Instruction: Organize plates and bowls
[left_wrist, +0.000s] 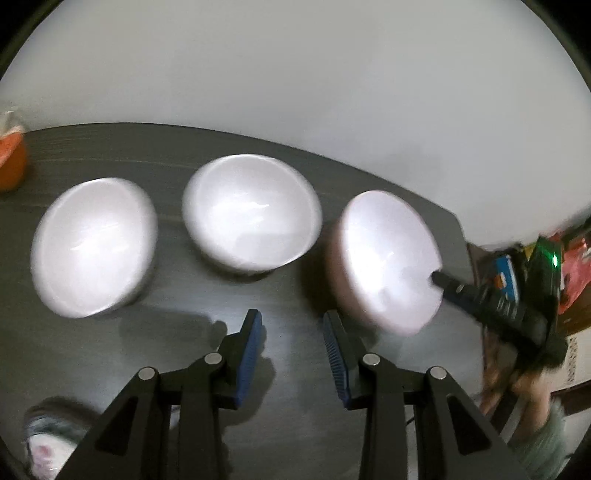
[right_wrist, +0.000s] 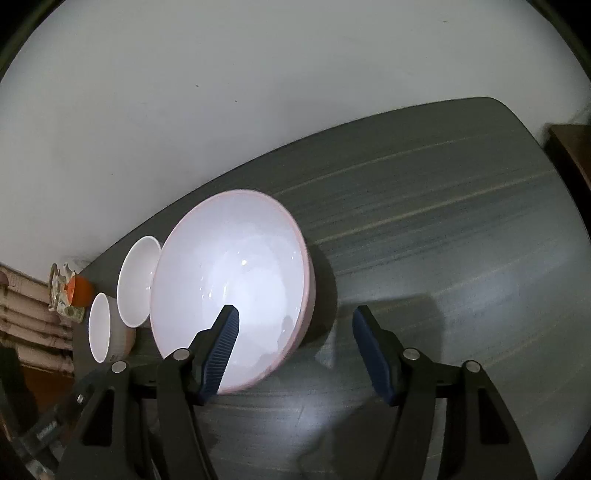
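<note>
Right gripper (right_wrist: 291, 321) spread wide, gripping nothing; left finger (right_wrist: 221, 332) over pink bowl (right_wrist: 232, 280) interior, right finger outside, rim between them. Straddles near rim, no contact confirmed. Pink bowl upright on counter (right_wrist: 443, 240), rightmost of three in a row. Mid bowl (right_wrist: 138, 280) just left of it, far bowl (right_wrist: 99, 326) beyond. Left gripper (left_wrist: 293, 328) also released, empty, hovering short of gap between mid and pink bowls. Right arm nearer. Likely next: close on rim, lift, nest leftward. Orange cup (right_wrist: 81, 291) at far end, well apart.
</note>
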